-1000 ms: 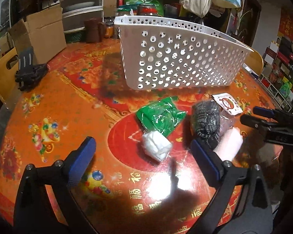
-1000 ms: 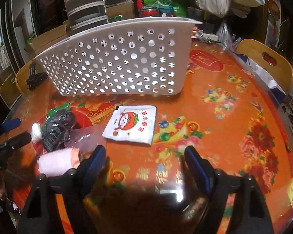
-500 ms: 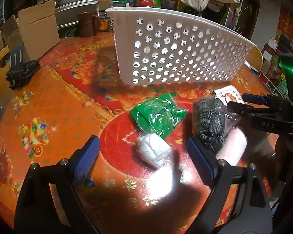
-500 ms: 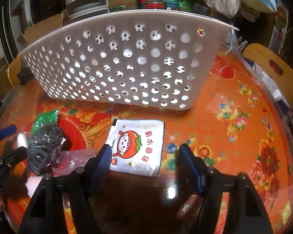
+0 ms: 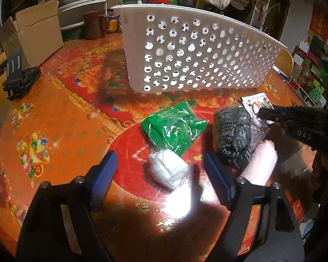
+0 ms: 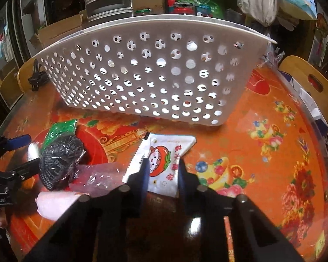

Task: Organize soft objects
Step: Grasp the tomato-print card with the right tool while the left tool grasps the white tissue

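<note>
My right gripper was closing its fingers on the white sachet, which lay pinched between the two blue pads and buckled upward. The sachet carried a cartoon tomato figure and a column of red Chinese characters that I could not read clearly. Just left of those fingers lay a crumpled clear wrapper, a pale pink roll and a dark knitted bundle in film.

My left gripper was also closing, its fingers either side of the white wad but not touching it. Just beyond the wad lay the green packet; the dark bundle sat against the right finger. On the right gripper's black body, seen from the left camera, I could read "DAS".

Farther ahead of both stood the white perforated basket, tipped on the orange worktop, which bore gold Chinese characters near my left fingers. A cardboard box stood far left.
</note>
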Available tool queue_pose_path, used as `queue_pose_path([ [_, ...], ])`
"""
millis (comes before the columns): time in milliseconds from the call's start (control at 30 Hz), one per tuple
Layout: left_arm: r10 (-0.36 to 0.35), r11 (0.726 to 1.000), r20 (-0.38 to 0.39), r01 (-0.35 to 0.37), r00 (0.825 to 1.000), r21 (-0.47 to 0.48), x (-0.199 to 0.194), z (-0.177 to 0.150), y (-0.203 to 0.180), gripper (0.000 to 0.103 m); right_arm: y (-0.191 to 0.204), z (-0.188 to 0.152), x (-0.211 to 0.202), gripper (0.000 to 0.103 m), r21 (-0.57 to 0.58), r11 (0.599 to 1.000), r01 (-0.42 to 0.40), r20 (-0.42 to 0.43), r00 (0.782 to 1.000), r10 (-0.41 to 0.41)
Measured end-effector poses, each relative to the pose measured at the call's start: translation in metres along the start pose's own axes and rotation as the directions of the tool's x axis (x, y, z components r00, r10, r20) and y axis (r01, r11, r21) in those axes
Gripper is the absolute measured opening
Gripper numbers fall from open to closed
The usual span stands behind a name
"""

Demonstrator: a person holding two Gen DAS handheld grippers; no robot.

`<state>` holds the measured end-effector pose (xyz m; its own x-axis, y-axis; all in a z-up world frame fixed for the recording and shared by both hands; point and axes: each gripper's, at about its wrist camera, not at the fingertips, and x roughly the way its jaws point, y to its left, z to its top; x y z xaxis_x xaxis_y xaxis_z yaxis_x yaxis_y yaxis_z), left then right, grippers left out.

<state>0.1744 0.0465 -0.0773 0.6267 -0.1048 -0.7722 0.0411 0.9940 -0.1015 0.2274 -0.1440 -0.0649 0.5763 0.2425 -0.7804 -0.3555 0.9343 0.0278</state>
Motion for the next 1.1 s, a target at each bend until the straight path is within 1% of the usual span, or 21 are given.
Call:
queue_pose_path([
  [33, 0.002, 1.0, -0.003, -0.002, 1.0, 0.003, 0.002, 0.0, 0.0, 0.069, -0.002, -0.001, -0.002, 0.012, 0.008, 1.0, -0.007, 0.006, 1.0, 0.007],
  [67, 0.008, 1.0, -0.001, -0.008, 1.0, 0.008, 0.001, 0.0, -0.001, 0.068, -0.004, -0.001, -0.003, 0.009, 0.013, 1.0, -0.014, 0.011, 1.0, 0.013],
  [167, 0.017, 1.0, 0.003, -0.017, 1.0, 0.023, 0.002, -0.001, -0.004, 0.057, -0.006, -0.003, -0.008, 0.008, 0.01, 1.0, -0.016, 0.026, 1.0, 0.016],
  [233, 0.025, 0.999, 0.008, -0.025, 1.0, 0.032, 0.002, 0.0, -0.007, 0.042, -0.006, -0.003, -0.011, 0.007, 0.008, 1.0, -0.014, 0.04, 0.999, 0.014],
  [300, 0.03, 0.998, 0.012, -0.031, 0.999, 0.046, 0.0, -0.001, -0.01, 0.038, -0.006, -0.004, -0.013, 0.007, 0.011, 1.0, -0.011, 0.051, 0.999, 0.01],
  [400, 0.014, 0.999, 0.018, -0.015, 1.0, 0.038, -0.002, -0.002, -0.009, 0.037, -0.009, -0.004, -0.016, 0.007, 0.018, 1.0, -0.013, 0.062, 0.998, 0.012],
  [500, -0.01, 1.0, 0.065, 0.01, 0.998, 0.005, -0.011, -0.004, -0.001, 0.036, -0.01, -0.004, -0.019, 0.006, 0.027, 0.999, -0.017, 0.08, 0.997, 0.015],
  [633, -0.03, 1.0, 0.106, 0.029, 0.994, 0.007, -0.02, -0.006, 0.0, 0.036, -0.01, -0.005, -0.024, 0.006, 0.024, 1.0, -0.015, 0.105, 0.994, 0.012],
  [833, -0.032, 0.999, 0.135, 0.031, 0.99, 0.004, -0.026, -0.008, 0.001, 0.036, -0.013, -0.005, -0.028, 0.005, 0.03, 0.999, -0.046, 0.123, 0.991, 0.042],
  [933, -0.03, 1.0, 0.155, 0.028, 0.987, 0.012, -0.03, -0.009, 0.0, 0.036, -0.013, -0.006, -0.028, 0.005, 0.036, 0.998, -0.046, 0.121, 0.992, 0.042],
  [1000, -0.019, 1.0, 0.171, 0.015, 0.985, 0.022, -0.033, -0.009, -0.002, 0.036, -0.015, -0.007, -0.031, 0.005, 0.039, 0.998, -0.053, 0.138, 0.989, 0.047],
  [1100, -0.022, 1.0, 0.177, 0.018, 0.984, 0.024, -0.037, -0.007, -0.003, 0.036, -0.016, -0.01, -0.037, 0.005, 0.045, 0.996, -0.076, 0.149, 0.987, 0.069],
])
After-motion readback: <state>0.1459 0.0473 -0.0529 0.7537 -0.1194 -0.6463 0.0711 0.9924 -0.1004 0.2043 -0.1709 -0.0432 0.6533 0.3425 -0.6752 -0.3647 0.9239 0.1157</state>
